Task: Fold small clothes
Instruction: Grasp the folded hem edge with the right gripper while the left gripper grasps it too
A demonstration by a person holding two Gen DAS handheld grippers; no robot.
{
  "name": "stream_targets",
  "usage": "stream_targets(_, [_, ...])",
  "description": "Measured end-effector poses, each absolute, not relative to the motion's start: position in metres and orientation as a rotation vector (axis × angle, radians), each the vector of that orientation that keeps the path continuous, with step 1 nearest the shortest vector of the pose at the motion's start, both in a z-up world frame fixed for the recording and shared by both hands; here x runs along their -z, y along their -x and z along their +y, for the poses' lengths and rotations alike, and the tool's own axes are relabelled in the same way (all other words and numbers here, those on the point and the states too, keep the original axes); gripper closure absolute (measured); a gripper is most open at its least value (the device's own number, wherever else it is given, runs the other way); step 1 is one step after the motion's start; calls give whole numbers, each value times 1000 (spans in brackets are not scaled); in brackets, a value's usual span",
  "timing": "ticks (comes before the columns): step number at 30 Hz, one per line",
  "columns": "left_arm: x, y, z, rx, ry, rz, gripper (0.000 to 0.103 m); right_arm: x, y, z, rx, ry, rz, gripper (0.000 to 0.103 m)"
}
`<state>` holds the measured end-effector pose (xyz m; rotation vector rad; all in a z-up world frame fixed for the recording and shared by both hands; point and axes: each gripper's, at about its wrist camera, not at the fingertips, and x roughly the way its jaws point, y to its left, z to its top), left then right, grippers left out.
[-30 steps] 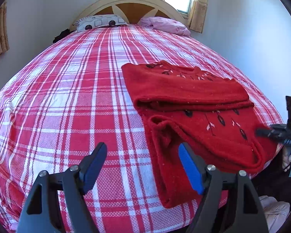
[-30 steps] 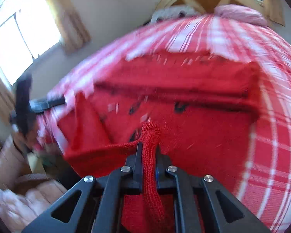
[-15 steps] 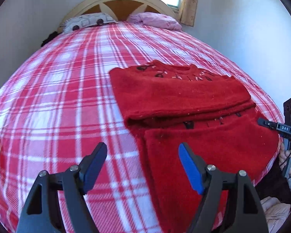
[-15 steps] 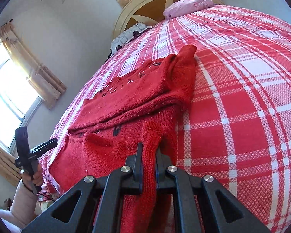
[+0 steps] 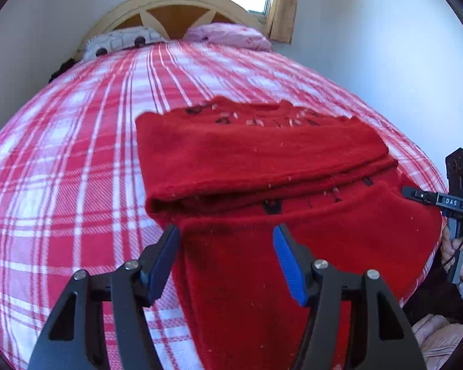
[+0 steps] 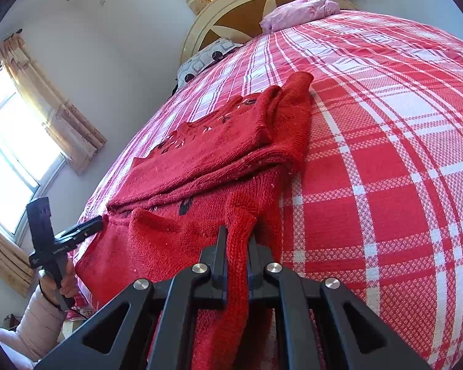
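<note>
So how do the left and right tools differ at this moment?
The left tool stands apart with its jaws closing around the near edge of the red sweater, pads not yet pressing; the right tool is shut tight on a bunched fold of it. The left tool's pads show blue; the right tool's pads are hidden by knit. Both are black and point at the same sweater.

red sweater [image 5: 262, 154], red-white plaid bedspread [image 5: 77, 169]
</note>
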<state>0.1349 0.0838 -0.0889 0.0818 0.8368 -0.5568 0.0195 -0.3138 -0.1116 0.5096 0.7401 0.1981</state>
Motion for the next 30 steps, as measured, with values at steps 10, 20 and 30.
stream_targets(10, [97, -128, 77, 579, -84, 866, 63, 109, -18, -309, -182, -483, 735, 95])
stream_targets(20, [102, -142, 99, 527, 148, 927, 91, 107, -22, -308, -173, -471, 759, 95])
stream_targets(30, [76, -116, 101, 509, 129, 846, 96, 70, -4, -285, -151, -317, 685, 95])
